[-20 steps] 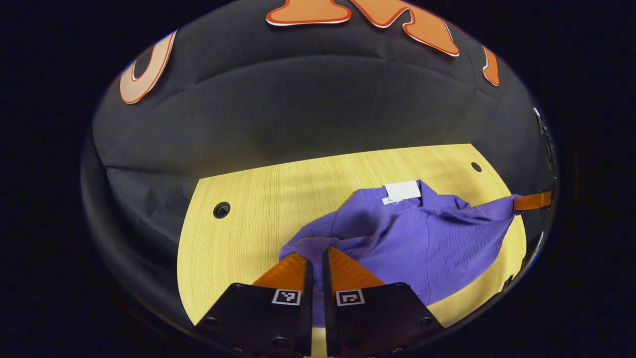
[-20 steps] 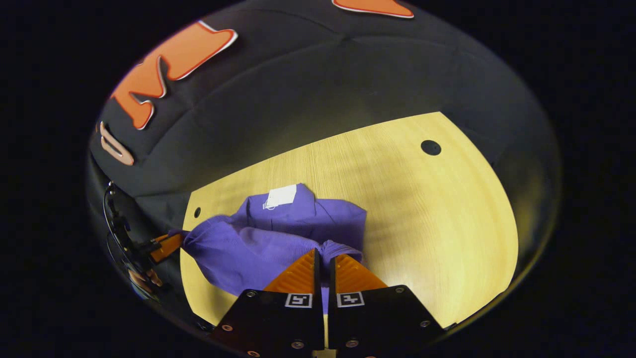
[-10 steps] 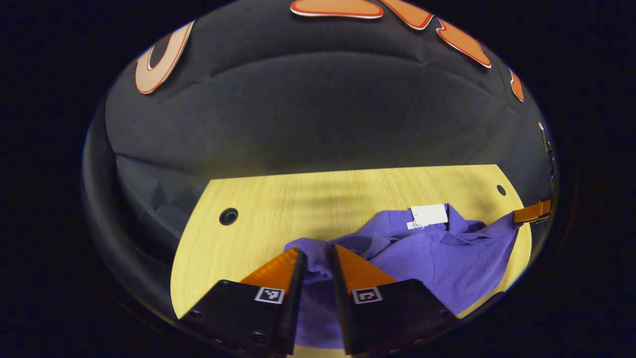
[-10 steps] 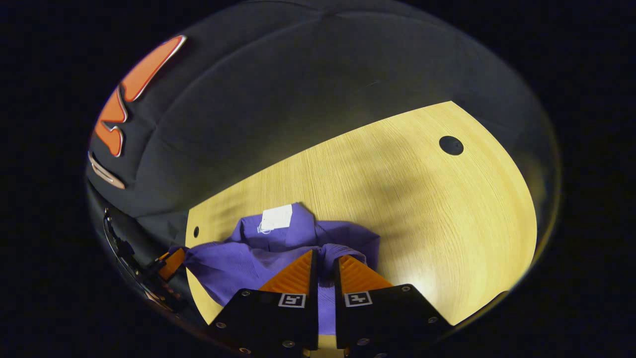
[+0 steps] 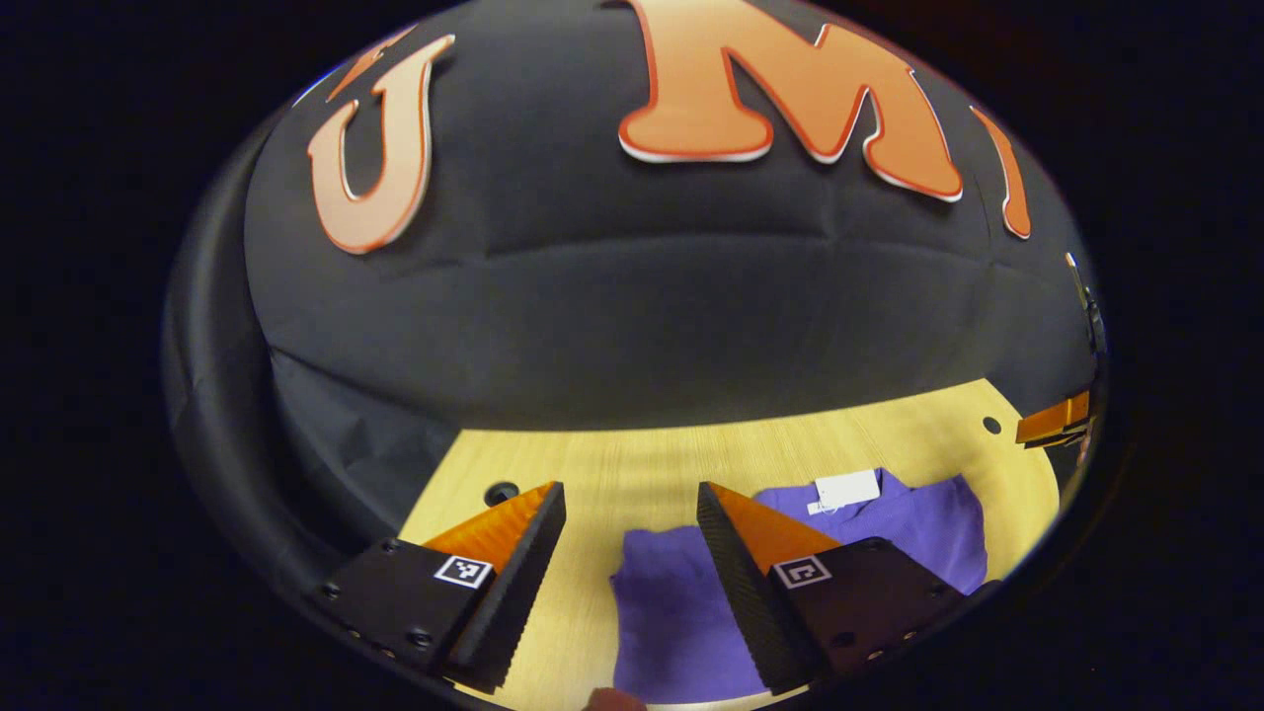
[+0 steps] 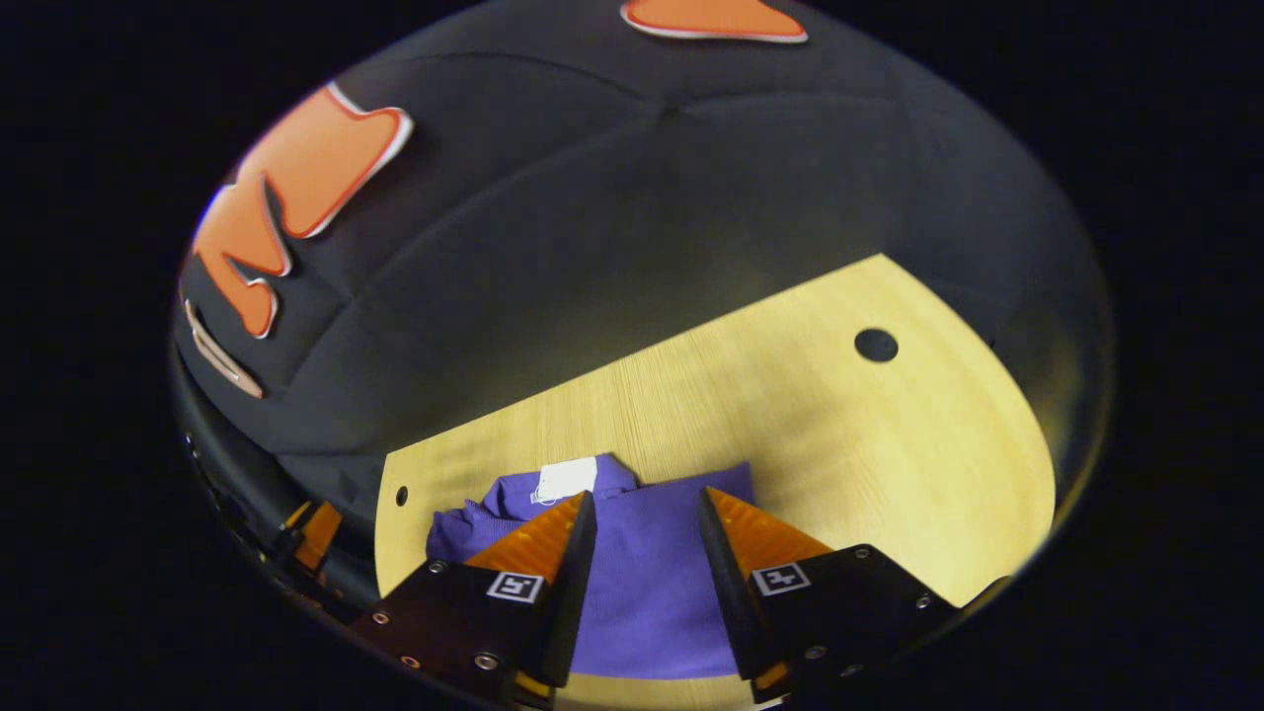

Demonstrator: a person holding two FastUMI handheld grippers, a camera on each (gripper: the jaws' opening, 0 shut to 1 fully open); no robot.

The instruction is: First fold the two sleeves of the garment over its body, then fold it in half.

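Note:
The purple garment [image 5: 671, 612] lies folded flat on the wooden table [image 5: 632, 464], a white tag [image 5: 846, 489] at its far edge. My left gripper [image 5: 630, 489] is open above the garment's left part, nothing between its fingers. In the right gripper view the garment [image 6: 642, 583] lies under and between the fingers with its tag [image 6: 565, 479] at the far side. My right gripper [image 6: 647, 496] is open over it and holds nothing. The right gripper [image 5: 1057, 423] also shows at the right edge of the left gripper view, and the left gripper [image 6: 316, 533] at the left edge of the right gripper view.
The table [image 6: 839, 444] has small round holes near its far corners [image 5: 502, 491] [image 6: 876, 345]. The booth's black cloth wall [image 5: 642, 326] stands right behind the table's far edge. Bare wood stretches to the right of the garment in the right gripper view.
Both grippers were shut on bunched purple cloth; now both are open and have let go. The garment has settled flat on the table, and both cameras have tipped upward.

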